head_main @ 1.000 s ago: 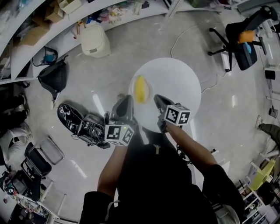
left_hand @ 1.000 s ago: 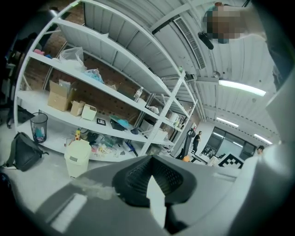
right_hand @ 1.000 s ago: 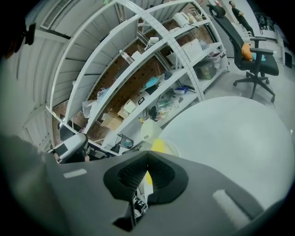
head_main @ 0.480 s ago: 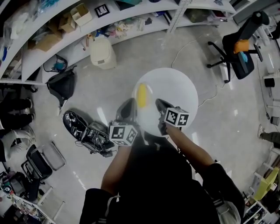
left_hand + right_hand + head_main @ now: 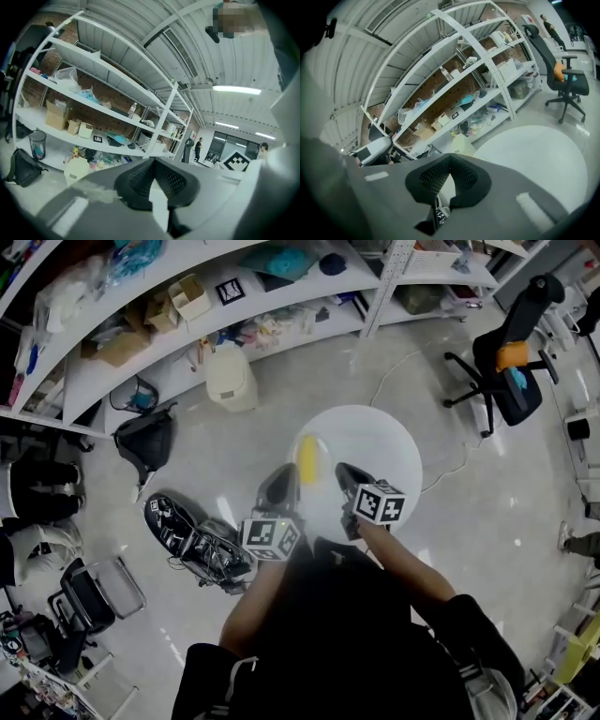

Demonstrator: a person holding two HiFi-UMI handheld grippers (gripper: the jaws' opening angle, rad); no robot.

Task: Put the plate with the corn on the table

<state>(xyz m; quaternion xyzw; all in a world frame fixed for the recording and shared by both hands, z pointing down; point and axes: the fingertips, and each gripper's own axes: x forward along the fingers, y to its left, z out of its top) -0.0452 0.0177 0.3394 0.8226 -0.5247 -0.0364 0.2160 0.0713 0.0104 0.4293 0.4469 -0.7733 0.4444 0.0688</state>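
A white plate (image 5: 297, 447) carrying a yellow corn cob (image 5: 307, 458) lies at the left edge of the round white table (image 5: 375, 451) in the head view. My left gripper (image 5: 284, 474) hovers just near of the plate, jaws shut and empty. My right gripper (image 5: 345, 471) hangs over the table's near side, to the right of the plate, also shut with nothing in it. In the left gripper view the left gripper (image 5: 152, 163) points up at shelving, the plate out of sight. In the right gripper view the right gripper (image 5: 449, 158) shows the table (image 5: 534, 159) beyond the jaws.
Long white shelves (image 5: 187, 306) with boxes curve along the far side. A cream bin (image 5: 230, 379) and a black bag (image 5: 145, 442) stand on the floor left of the table. Marker-covered gear (image 5: 192, 535) lies near left. An office chair (image 5: 511, 362) stands at the right.
The head view has tilted up, so the table and plate sit lower in the picture and more shelving shows. Both grippers stay shut near the plate.
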